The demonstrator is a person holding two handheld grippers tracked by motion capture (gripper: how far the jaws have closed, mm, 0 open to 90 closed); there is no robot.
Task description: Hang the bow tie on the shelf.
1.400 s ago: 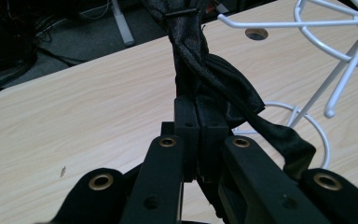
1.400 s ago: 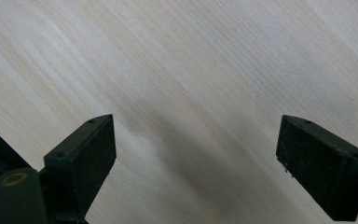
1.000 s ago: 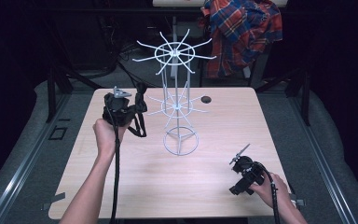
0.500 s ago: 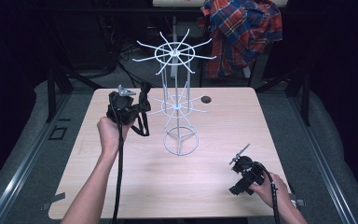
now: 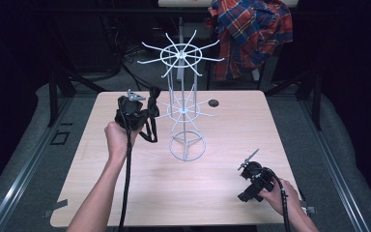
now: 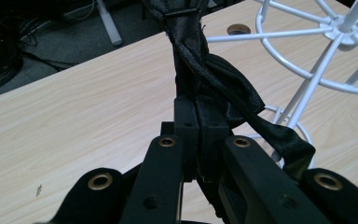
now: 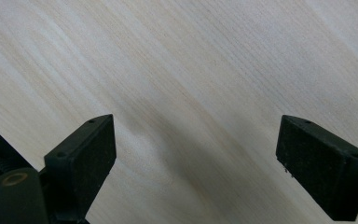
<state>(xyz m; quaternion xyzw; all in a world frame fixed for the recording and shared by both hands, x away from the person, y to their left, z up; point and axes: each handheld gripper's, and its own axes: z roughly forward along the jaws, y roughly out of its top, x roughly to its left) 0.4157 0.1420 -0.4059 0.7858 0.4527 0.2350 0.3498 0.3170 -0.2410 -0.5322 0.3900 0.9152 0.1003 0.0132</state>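
High view: wire rack (image 5: 186, 108) beside strap-holding left tongs (image 5: 147, 108).

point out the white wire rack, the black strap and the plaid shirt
white wire rack (image 5: 187, 147): high view, on its round base ring.
black strap (image 6: 214, 74): left gripper view, on the twisted part above the shut jaws.
plaid shirt (image 5: 251, 29): high view, on the hanging cloth's middle.
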